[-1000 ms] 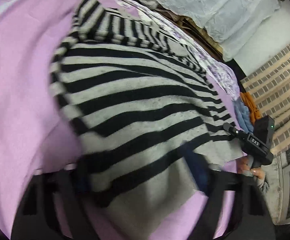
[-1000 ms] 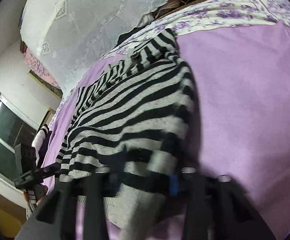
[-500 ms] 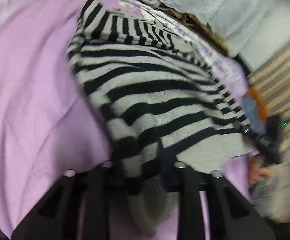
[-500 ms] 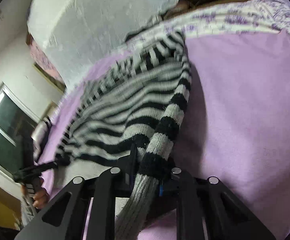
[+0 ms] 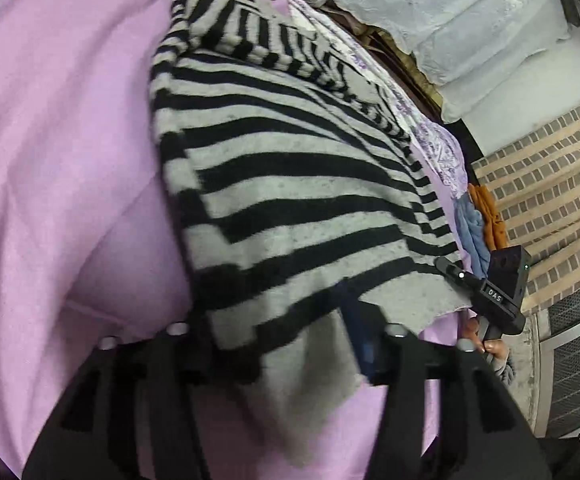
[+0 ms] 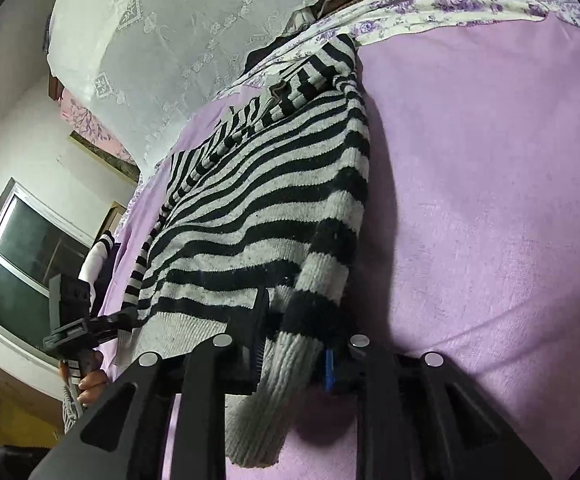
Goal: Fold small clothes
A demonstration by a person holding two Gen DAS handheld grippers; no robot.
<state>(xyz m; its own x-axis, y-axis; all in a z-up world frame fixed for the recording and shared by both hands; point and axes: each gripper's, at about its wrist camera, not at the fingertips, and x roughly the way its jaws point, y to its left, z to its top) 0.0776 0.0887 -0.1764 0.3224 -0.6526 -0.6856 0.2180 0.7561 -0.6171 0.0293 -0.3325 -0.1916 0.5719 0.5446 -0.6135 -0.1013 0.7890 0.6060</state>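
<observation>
Left of sweater [image 5: 290,184]: bare purple sheet [image 5: 50,160] lay open.
Right of sweater: purple sheet [image 6: 489,200] lay open.
Far edge: floral cloth [image 6: 449,4] and lace curtain [image 6: 178,40] bounded the bed.

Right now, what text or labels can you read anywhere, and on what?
"DAS": small white letters on the black body of the right tongs, seen from the left wrist view.
No other text shows: none on the striped sweater or the purple bedcover.
</observation>
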